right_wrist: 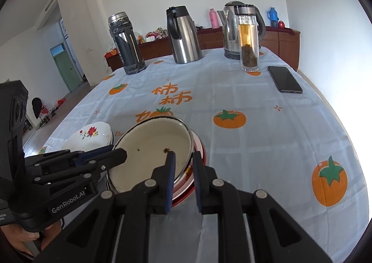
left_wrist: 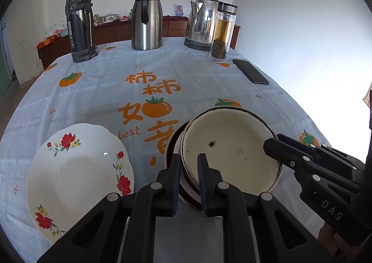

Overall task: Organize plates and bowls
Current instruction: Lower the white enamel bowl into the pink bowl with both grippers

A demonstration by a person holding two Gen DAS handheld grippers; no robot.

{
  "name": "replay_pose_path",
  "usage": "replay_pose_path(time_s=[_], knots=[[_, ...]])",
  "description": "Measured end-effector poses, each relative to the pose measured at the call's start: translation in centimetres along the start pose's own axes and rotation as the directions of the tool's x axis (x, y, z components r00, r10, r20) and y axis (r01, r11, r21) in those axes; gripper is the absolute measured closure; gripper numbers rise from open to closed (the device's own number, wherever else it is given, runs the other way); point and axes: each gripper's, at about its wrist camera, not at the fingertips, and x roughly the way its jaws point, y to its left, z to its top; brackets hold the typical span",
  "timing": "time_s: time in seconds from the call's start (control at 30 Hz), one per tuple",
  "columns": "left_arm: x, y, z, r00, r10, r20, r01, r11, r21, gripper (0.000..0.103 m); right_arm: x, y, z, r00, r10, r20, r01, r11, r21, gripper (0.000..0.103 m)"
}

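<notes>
Both grippers sit at the bottom of their frames, each clamped narrow on the rim of the same cream enamel bowl point(left_wrist: 230, 146). Left gripper point(left_wrist: 189, 163) pinches the bowl's near-left rim, one pad outside the wall and one inside. Right gripper point(right_wrist: 183, 160) does the same on the near-right rim; in the left wrist view it comes in from the lower right of frame. Bowl sits centre-low in both views, nested in or just over a red-rimmed bowl point(right_wrist: 200, 146) beneath it; cannot tell if the two touch or if the top one is lifted clear

Key relation: bowl lies straight ahead of both sets of jaws, gripped on opposite sides, so neither hand is nearer; it is round, so no long axis matters. Judgement: next move is a joint carry, both hands must travel together or the rim slips

Floral plate point(left_wrist: 79, 177) lies lower left of the left view, just beside the bowls and apart from them, left hand side closer to it

Mid table: persimmon-print tablecloth point(left_wrist: 97, 81), black phone point(left_wrist: 251, 71) upper right

Far edge: dark thermos point(left_wrist: 80, 23), steel carafe point(left_wrist: 146, 19), electric kettle point(left_wrist: 202, 23), glass tea bottle point(left_wrist: 222, 33)
</notes>
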Motion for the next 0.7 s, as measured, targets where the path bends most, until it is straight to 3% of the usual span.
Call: replay_pose_path(time_s=[0.7], knots=[[-0.45,-0.36,-0.3,1.0,0.026,0.018,-0.026,1.0,0.014,0.087,0.39,0.68,-0.32,0.999,-0.031,-0.023,0.03,0.998,-0.053,0.086]])
